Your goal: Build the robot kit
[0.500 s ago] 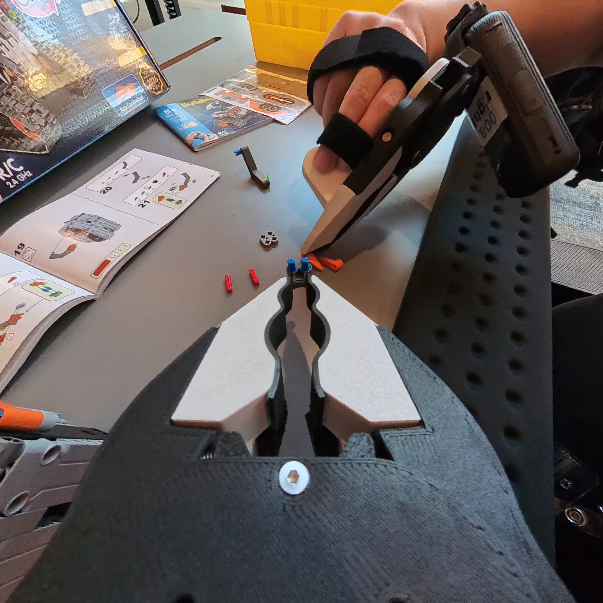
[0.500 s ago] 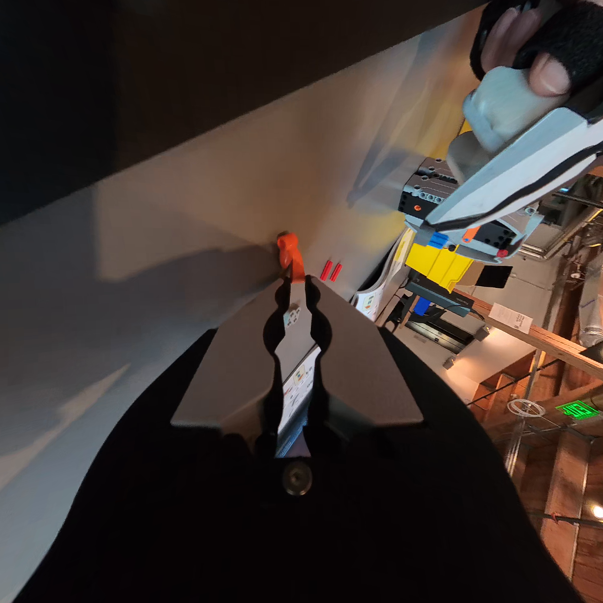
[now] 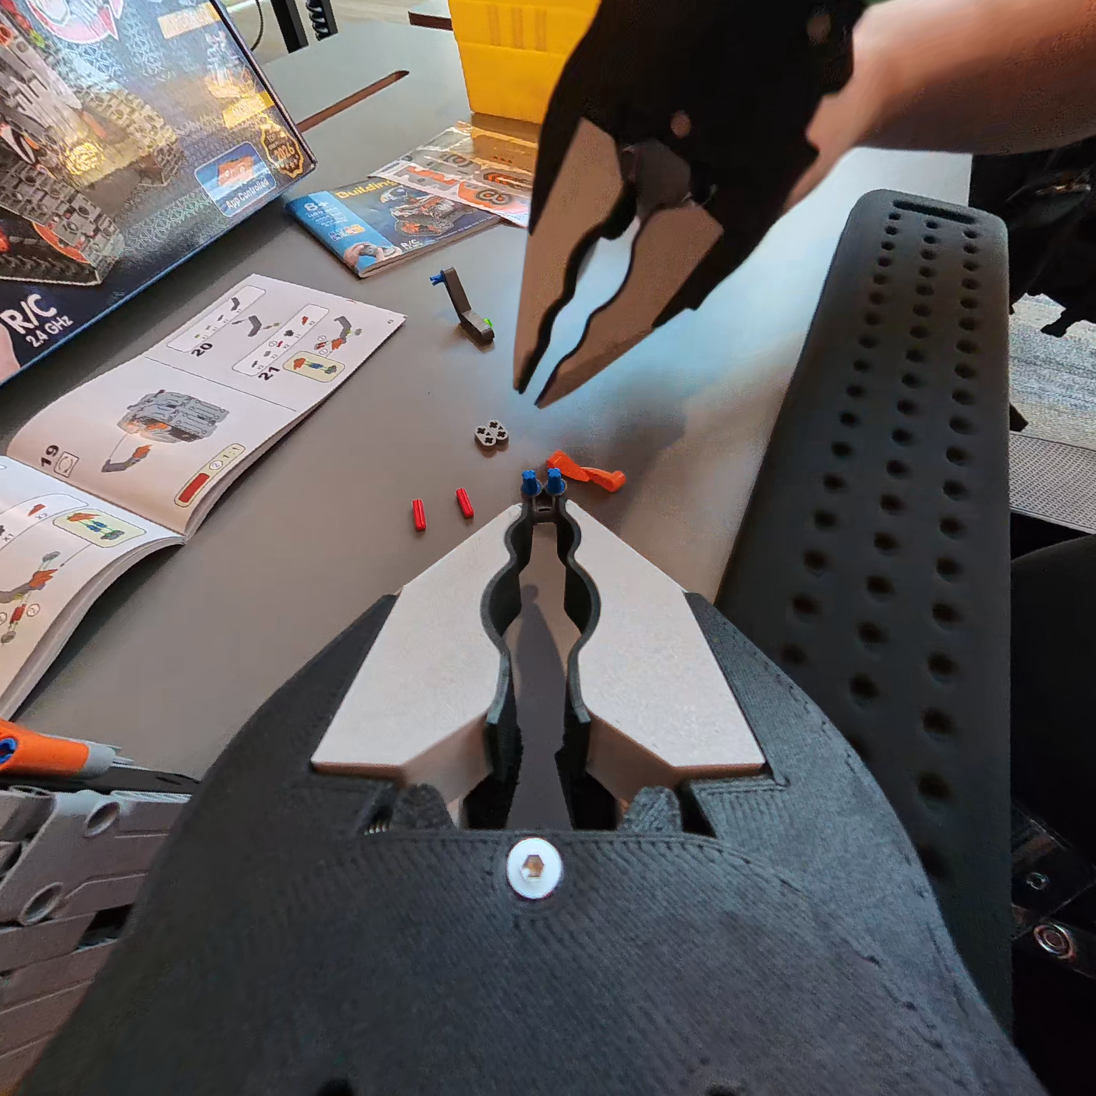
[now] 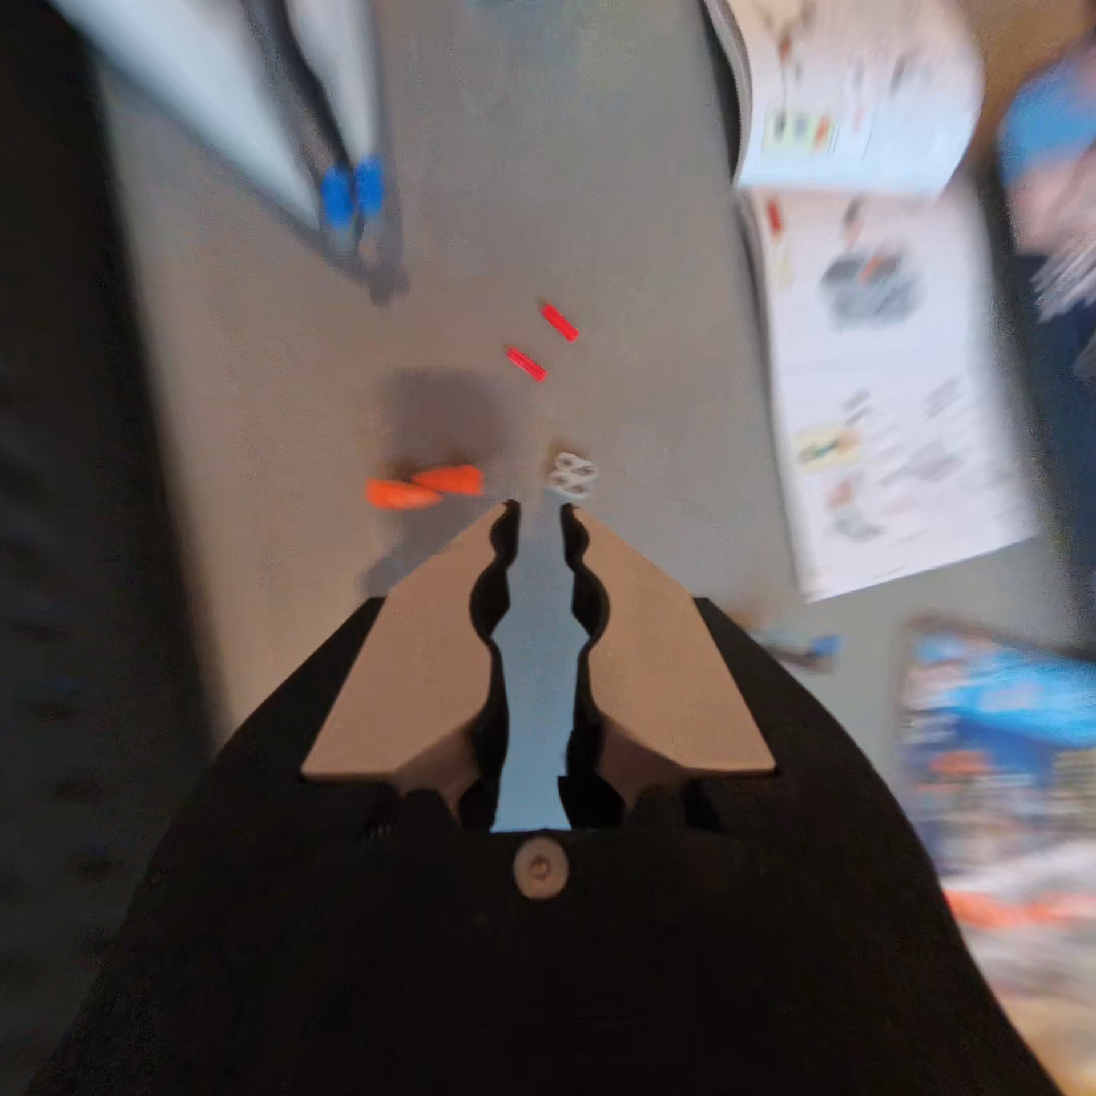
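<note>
My left gripper point(image 3: 541, 505) is shut on a small dark piece with two blue pins point(image 3: 541, 483) and holds it just above the grey table point(image 3: 332, 593). An orange piece point(image 3: 584, 472) lies on the table just right of its tip. My right gripper point(image 3: 529, 396) hovers above the table beyond it, open and empty. In the blurred right wrist view the right gripper point(image 4: 537, 507) is open, with the orange piece point(image 4: 424, 486) to its left and a small grey connector point(image 4: 572, 472) just ahead. The blue pins point(image 4: 353, 190) show farther off.
Two red pins point(image 3: 442, 508) and the grey connector point(image 3: 491, 433) lie left of the left gripper's tip. A dark angled beam point(image 3: 468, 308), an open instruction booklet point(image 3: 196, 427), a kit box point(image 3: 118, 148) and a yellow bin point(image 3: 510, 59) lie beyond. A black perforated chair back point(image 3: 889, 474) stands right.
My right gripper has let go of the orange piece, opened, risen off the table and turned. The orange piece now lies on the table. The left gripper has held still.
</note>
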